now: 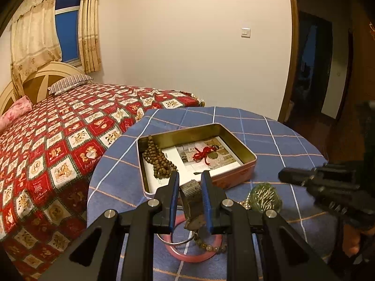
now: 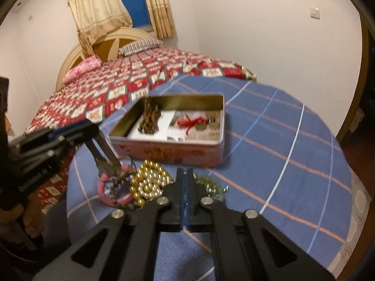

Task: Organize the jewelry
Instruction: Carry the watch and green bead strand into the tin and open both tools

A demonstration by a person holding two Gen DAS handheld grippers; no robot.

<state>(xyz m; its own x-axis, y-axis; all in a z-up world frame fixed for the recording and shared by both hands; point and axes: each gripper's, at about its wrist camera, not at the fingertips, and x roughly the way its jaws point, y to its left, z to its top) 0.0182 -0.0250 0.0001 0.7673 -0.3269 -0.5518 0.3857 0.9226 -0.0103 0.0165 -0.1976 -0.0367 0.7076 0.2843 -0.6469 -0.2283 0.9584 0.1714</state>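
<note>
My left gripper (image 1: 190, 178) is shut on a metal mesh-band watch (image 1: 191, 188) and holds it just above the table, in front of the open pink tin (image 1: 236, 175). The watch hangs from it in the right wrist view (image 2: 105, 157). The tin (image 2: 164, 151) holds a brown bead necklace (image 1: 159, 161) and a red cord charm (image 1: 204, 153). A pink bangle (image 1: 194, 255), a thin metal ring and a bead bracelet (image 1: 211, 248) lie under the watch. My right gripper (image 2: 186, 172) is shut and empty, beside a gold bead piece (image 2: 147, 182) and a green bead piece (image 2: 211, 182).
The round table has a blue checked cloth (image 1: 269, 128). A bed with a red patterned cover (image 1: 58, 140) stands to its left. A doorway (image 1: 314, 70) is at the right. The green piece (image 1: 264, 196) lies right of the left gripper.
</note>
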